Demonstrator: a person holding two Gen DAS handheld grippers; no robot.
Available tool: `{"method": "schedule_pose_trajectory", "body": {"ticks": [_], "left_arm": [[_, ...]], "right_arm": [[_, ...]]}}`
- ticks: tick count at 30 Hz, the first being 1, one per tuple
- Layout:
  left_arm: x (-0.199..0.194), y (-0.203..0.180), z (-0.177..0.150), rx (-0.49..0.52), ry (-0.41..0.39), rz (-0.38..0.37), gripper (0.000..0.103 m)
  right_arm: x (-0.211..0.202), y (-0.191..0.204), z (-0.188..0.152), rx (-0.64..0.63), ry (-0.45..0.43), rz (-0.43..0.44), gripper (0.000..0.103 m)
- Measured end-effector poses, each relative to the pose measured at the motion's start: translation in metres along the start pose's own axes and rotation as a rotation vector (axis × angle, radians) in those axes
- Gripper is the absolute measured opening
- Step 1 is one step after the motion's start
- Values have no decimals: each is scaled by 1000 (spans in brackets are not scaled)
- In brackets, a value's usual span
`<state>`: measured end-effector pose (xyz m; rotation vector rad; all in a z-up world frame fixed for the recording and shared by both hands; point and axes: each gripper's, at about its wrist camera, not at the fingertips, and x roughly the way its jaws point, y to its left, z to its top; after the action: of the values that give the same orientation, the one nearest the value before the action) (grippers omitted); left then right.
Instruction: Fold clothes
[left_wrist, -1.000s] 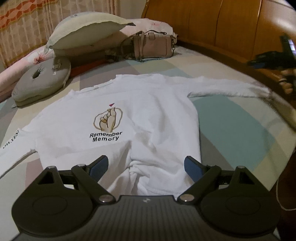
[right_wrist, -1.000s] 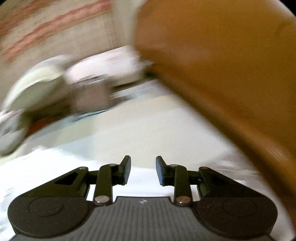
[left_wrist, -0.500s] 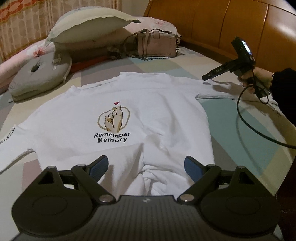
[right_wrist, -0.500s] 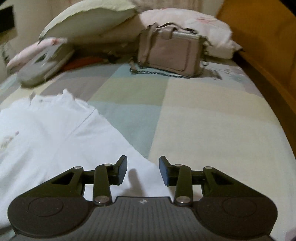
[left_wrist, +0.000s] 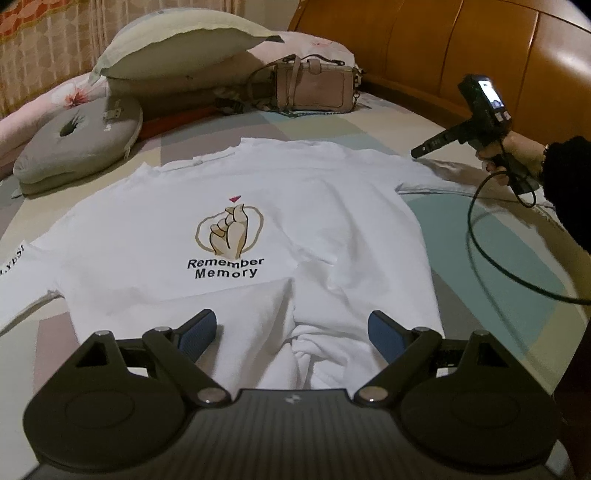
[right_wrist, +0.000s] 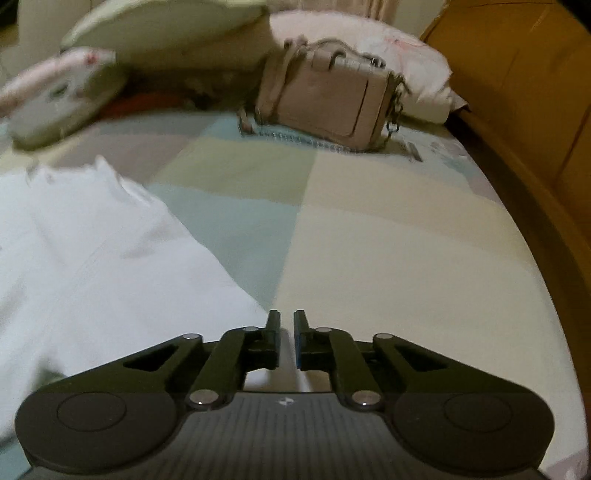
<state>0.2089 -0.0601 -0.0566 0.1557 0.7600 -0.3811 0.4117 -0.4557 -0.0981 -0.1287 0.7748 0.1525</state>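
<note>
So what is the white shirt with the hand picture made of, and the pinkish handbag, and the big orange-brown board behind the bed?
The white shirt with the hand picture looks like soft matte cotton knit: it rumples and bunches at the hem. The pinkish handbag seems to be smooth leather or imitation, with metal chain links at its side. The orange-brown headboard looks like glossy varnished wood, shining in its panels.

My left gripper (left_wrist: 291, 334) is matt black plastic with blue ribbed pads (left_wrist: 195, 336) and shiny metal pins. The white shirt (left_wrist: 258, 229) is soft cotton-like cloth. The headboard (left_wrist: 461, 48) is glossy wood; the handbag (left_wrist: 314, 88) looks like smooth leather.
</note>
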Motion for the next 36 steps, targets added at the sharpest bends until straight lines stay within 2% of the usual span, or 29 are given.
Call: {"method": "schedule_pose_trajectory", "body": {"ticks": [1, 3, 6, 8, 11, 12, 13, 14, 17, 19, 21, 23, 25, 27, 33, 36], "left_arm": [[-1, 1, 0, -2, -5, 1, 89], [-2, 2, 1, -7, -12, 4, 89], [-2, 3, 2, -13, -17, 4, 89], [-3, 3, 2, -12, -14, 5, 89], [-6, 4, 3, -9, -16, 8, 89], [-9, 5, 3, -12, -21, 10, 89], [-12, 7, 3, -16, -26, 13, 89], [-15, 10, 3, -21, -32, 15, 89], [-22, 18, 1, -31, -52, 22, 89], [-23, 23, -1, -36, -60, 34, 91], [-22, 28, -2, -44, -65, 42, 91], [-21, 33, -2, -56, -67, 39, 91], [-20, 37, -4, -66, -64, 37, 91], [-20, 41, -6, -72, -60, 40, 91], [-27, 56, -10, -77, -73, 59, 91], [-28, 66, -12, -98, -77, 79, 91]], "right_arm": [[-10, 5, -1, 18, -9, -16, 24], [-23, 14, -8, 76, 17, -31, 29], [-21, 15, -23, 203, 132, -48, 35], [-14, 11, -27, 255, 126, -69, 35], [2, 2, -14, 307, 106, -118, 38], [7, 1, -8, 312, 109, -125, 42], [13, 0, -3, 317, 113, -132, 52], [17, -1, 2, 325, 121, -136, 56], [7, 14, 13, 350, 149, -143, 60], [9, 20, 16, 357, 151, -136, 69], [15, 24, 21, 368, 153, -138, 70], [22, 27, 25, 379, 155, -141, 78], [29, 31, 29, 389, 157, -143, 94], [35, 34, 33, 400, 159, -145, 103], [52, 45, 46, 436, 162, -138, 102], [43, 71, 51, 428, 191, -26, 102]]}}
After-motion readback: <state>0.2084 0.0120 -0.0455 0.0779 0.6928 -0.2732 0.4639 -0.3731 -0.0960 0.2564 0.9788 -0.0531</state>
